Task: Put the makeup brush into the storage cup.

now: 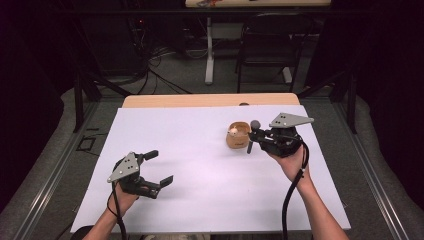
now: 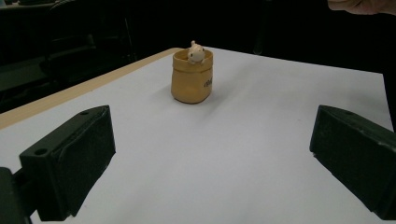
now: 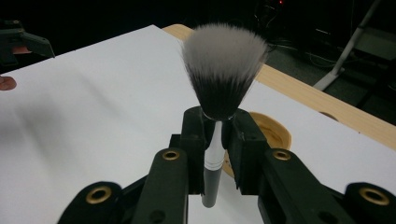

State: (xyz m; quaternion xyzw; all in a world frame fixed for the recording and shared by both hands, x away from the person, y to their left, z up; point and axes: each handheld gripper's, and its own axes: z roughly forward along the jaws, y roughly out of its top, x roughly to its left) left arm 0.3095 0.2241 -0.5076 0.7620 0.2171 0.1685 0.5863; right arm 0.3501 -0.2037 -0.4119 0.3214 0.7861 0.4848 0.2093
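A makeup brush stands upright with its soft grey-and-black bristles on top, its handle pinched between the jaws of the right gripper, which the person holds just beside a small tan pot toward the far right of the bench. Gripping the brush low on its handle, right under the bristle head, leaves the handle's bottom end free below the jaws, which to my eye suits lowering it into the pot's open mouth like a pen into a holder. The pot itself sits upright on the white sheet that covers the bench, with a little pale figure peeking over its rim, so there looks to be room beside that figure for a handle. The left gripper hangs near the front left, well apart from the pot, its jaws spread wide and holding nothing; it faces the pot, probably waiting in case steadying is needed.
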